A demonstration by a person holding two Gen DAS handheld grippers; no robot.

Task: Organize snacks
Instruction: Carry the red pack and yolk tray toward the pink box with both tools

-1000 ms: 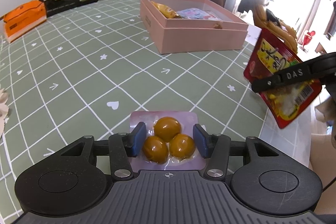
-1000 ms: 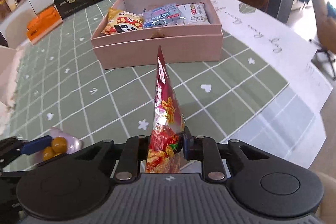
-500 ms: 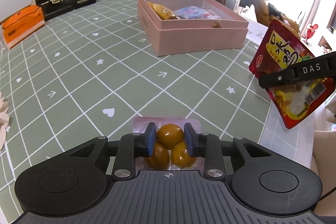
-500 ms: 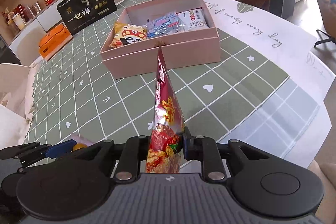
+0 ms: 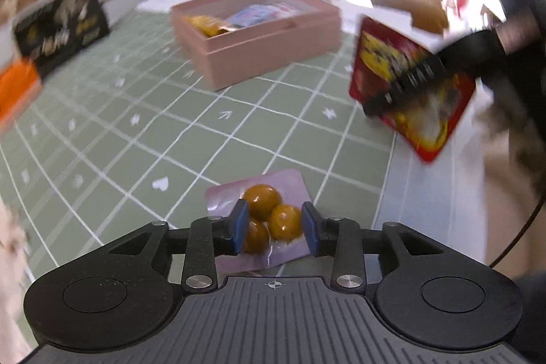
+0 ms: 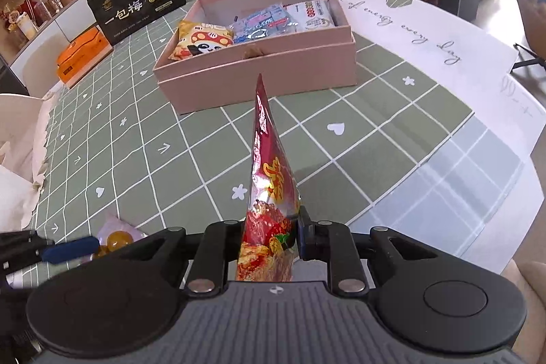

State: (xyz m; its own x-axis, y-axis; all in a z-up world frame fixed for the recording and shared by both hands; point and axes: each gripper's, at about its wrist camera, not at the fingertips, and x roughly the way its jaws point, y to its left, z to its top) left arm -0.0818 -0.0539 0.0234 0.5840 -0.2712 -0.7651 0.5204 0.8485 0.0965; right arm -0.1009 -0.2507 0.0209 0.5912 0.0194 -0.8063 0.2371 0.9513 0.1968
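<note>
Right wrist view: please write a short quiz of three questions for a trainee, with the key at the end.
1. True or false: the right gripper is shut on a red packet.
2. The pink box is: A) closed with a lid; B) open, with snacks inside; C) open and bare inside.
3. Which packet in the box lies farthest to the left in this view?

Key: 1 true; 2 B; 3 the yellow packet with a panda.

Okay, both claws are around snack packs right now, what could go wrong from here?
The left claw has just reopened; its pads only bracket the egg pack, which may stay on the table. The right claw pinches the red pouch by one end, so it could swing against the pink box.
</note>
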